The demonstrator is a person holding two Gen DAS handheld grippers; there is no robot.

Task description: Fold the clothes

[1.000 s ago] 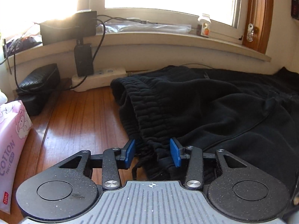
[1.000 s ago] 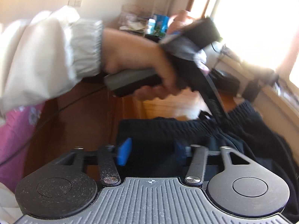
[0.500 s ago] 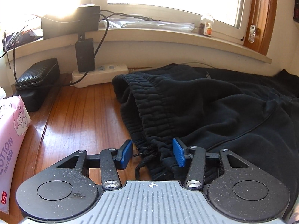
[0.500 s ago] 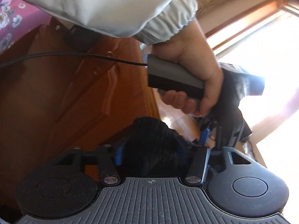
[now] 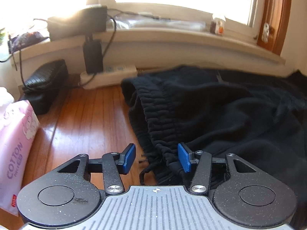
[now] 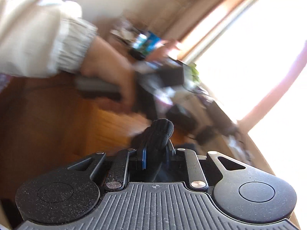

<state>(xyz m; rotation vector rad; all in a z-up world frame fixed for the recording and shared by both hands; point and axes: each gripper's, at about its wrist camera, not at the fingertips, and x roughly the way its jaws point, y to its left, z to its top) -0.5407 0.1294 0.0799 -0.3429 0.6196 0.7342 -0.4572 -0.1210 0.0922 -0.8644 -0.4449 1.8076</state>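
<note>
Black sweatpants (image 5: 220,115) lie spread on the wooden floor (image 5: 86,122) below the window, their ribbed waistband (image 5: 159,122) toward me. My left gripper (image 5: 156,158) is open, low over the waistband's near end, with the drawstring (image 5: 147,164) between its blue pads. My right gripper (image 6: 155,156) is shut on a fold of the black pants fabric (image 6: 160,132), which bunches up above the pads. The right wrist view is blurred and shows my left hand (image 6: 111,72) holding the other gripper.
A white power strip (image 5: 109,74) with a black adapter and cables sits by the wall. A black pouch (image 5: 46,76) and a pink cotton tissue pack (image 5: 15,149) lie at the left. The window sill (image 5: 172,36) holds small items.
My right gripper has closed on a fold of the pants and lifted it. My left gripper has drawn back slightly along the waistband and stays open.
</note>
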